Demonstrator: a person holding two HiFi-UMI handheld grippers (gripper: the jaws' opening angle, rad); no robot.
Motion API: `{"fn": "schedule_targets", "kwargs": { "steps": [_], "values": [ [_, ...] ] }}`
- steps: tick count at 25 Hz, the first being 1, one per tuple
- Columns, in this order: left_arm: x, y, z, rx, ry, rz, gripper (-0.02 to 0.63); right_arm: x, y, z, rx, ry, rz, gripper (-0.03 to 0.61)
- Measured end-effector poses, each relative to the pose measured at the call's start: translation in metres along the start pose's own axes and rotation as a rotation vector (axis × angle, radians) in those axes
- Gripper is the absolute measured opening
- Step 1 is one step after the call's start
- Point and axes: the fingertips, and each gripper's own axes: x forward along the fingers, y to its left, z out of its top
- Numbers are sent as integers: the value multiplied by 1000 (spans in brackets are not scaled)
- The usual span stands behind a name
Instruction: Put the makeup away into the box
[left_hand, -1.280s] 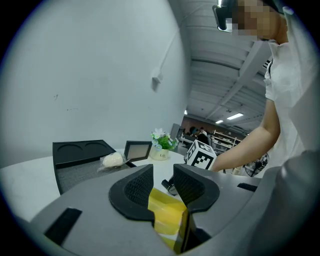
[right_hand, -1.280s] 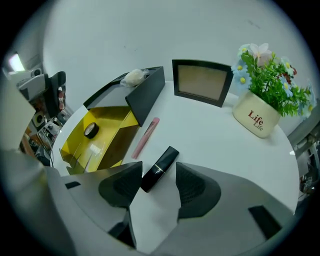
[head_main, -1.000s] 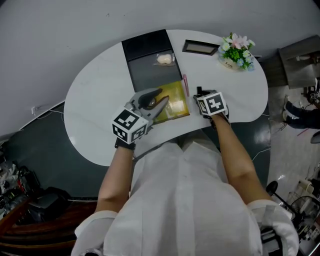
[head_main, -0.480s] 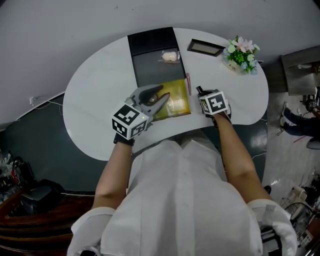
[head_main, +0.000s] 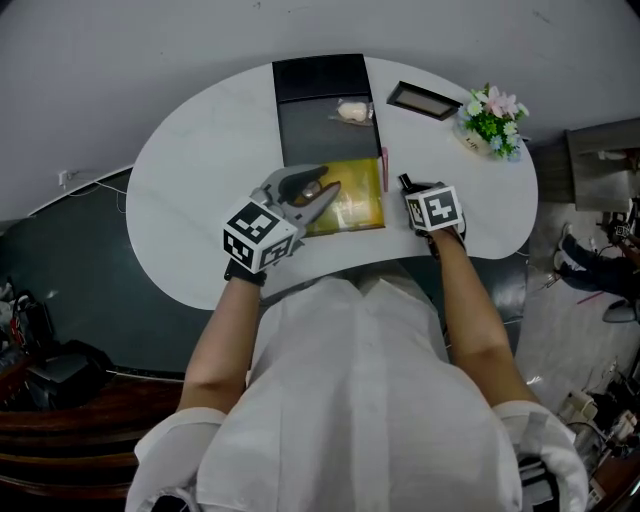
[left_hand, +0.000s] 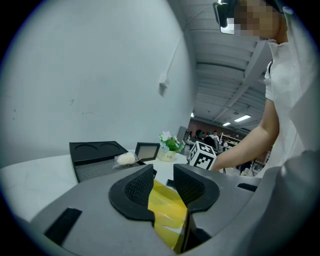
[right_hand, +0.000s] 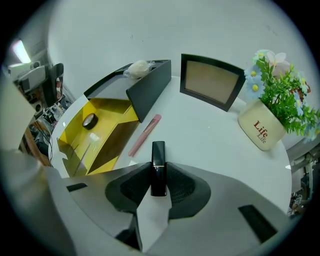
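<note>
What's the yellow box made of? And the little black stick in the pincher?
The yellow box looks like thin glossy card: sharp folds, flaps, light glinting off it. The black tube looks like smooth hard plastic, shiny, with a thin metal-looking band, though I can't be sure.

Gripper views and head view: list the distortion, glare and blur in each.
Left gripper view: fisheye, black corners, a mosaic patch at top. Right gripper view: fisheye curves the table, glare spots in the box, lipstick sharp. Head view: dim, even light, little shadow, sharp.
</note>
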Motion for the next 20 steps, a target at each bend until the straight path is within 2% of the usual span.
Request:
{"fn": "schedule_targets", "kwargs": {
  "steps": [9,16,20],
  "values": [
    [-16,6,-2,-12,-24,38,130,-28,7,38,-47,-81,-5,94],
    [-26,11,-2,-24,-50,66,130,-44,32,71,-147,-121,38,94],
    [-35,15,-3,-36,-62,91,130,-46,60,82,-216,-122,106,94]
  ]
}}
